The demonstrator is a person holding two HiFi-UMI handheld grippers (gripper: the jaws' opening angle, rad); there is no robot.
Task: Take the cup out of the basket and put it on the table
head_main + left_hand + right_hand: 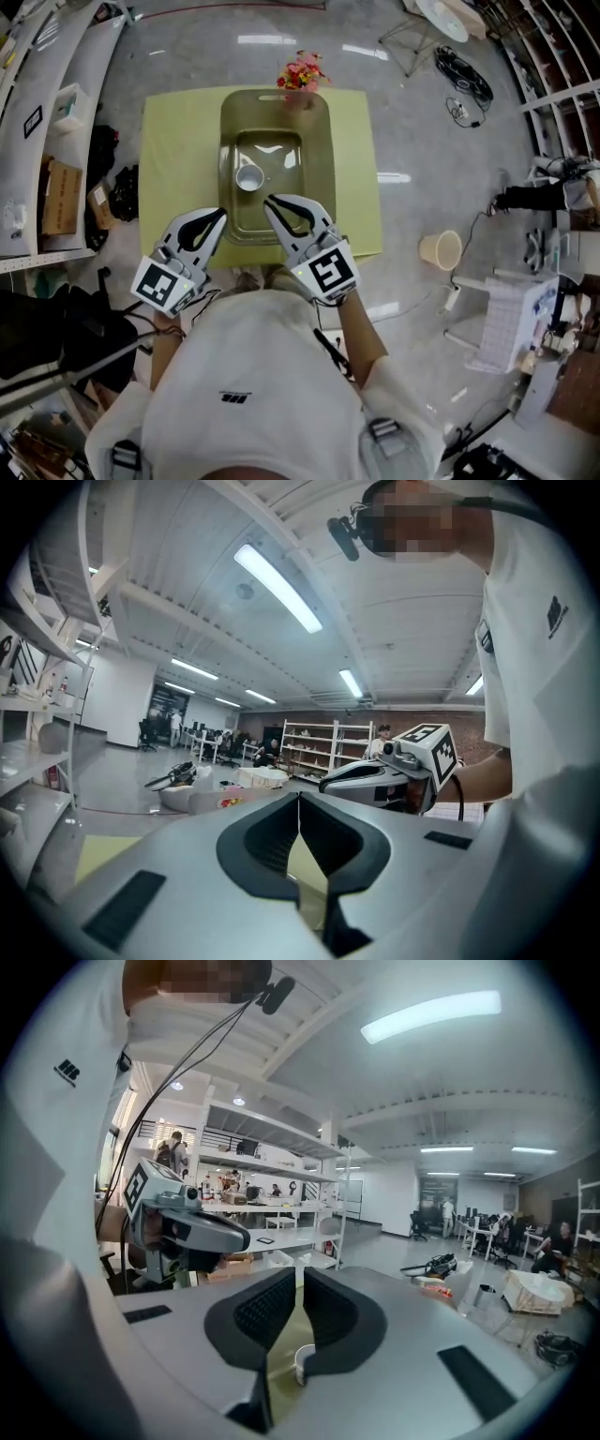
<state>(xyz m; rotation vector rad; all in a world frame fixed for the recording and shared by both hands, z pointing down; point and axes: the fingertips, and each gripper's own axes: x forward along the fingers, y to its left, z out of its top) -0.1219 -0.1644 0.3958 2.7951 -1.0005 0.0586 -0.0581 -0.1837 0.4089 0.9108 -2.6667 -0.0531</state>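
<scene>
A small white cup (248, 177) stands upright in the left part of the olive basket (321, 141), which sits on the yellow table (173, 141). My left gripper (221, 213) is shut and empty at the basket's near left corner. The right gripper (267, 199), also shut and empty, hovers over the basket's near rim, just short of the cup. In the right gripper view a sliver of the cup (298, 1365) shows below the closed jaws (300, 1274), with the left gripper (187, 1227) beside. In the left gripper view the jaws (300, 799) meet, and the right gripper (375, 775) shows beyond.
A bunch of red and pink flowers (300, 73) sits at the table's far edge. A beige cup (441, 249) stands on the floor to the right. Shelving (37, 122) runs along the left, cables (464, 75) lie at the far right.
</scene>
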